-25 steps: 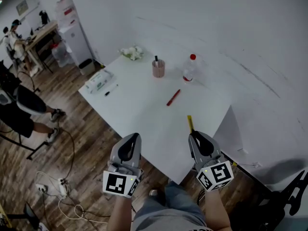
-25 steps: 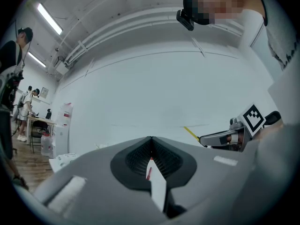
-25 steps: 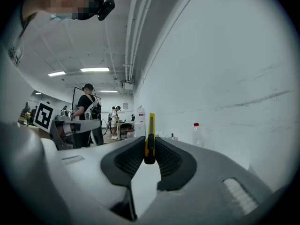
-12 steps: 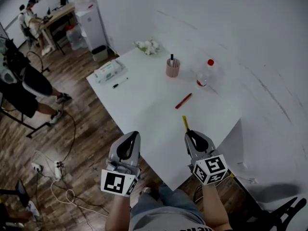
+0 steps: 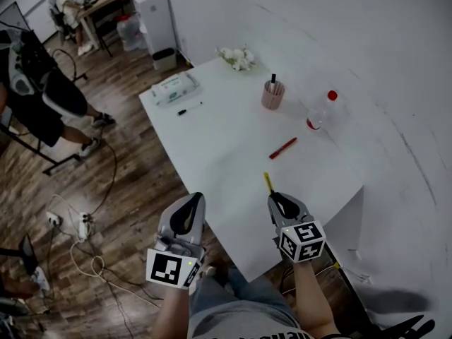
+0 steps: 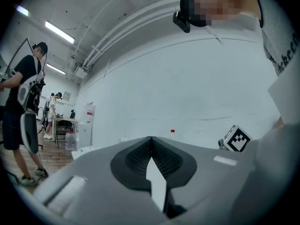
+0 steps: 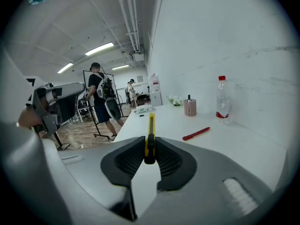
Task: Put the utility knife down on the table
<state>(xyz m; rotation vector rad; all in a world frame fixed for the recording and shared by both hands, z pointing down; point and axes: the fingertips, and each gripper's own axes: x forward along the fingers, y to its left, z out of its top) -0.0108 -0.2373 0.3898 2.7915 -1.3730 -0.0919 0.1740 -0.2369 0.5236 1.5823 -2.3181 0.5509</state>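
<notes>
My right gripper (image 5: 277,199) (image 7: 149,154) is shut on a yellow utility knife (image 5: 268,183) (image 7: 150,136), which sticks forward out of the jaws above the near edge of the white table (image 5: 212,154). My left gripper (image 5: 189,203) (image 6: 151,146) is shut with nothing in it. It hovers over the wooden floor just left of the table's near corner. In the left gripper view the right gripper's marker cube (image 6: 239,138) shows to the right.
On the table lie a red pen (image 5: 282,147) (image 7: 196,133), a pink pen cup (image 5: 272,94) (image 7: 189,106), a clear bottle with a red cap (image 5: 320,113) (image 7: 221,99), a wipes pack (image 5: 174,88), a black marker (image 5: 189,108) and white flowers (image 5: 238,57). People (image 5: 35,90) and cables (image 5: 81,226) are at left.
The head view has shifted, so the table and its objects sit further right and lower in frame. Both grippers keep their pose, the knife still held in the right one.
</notes>
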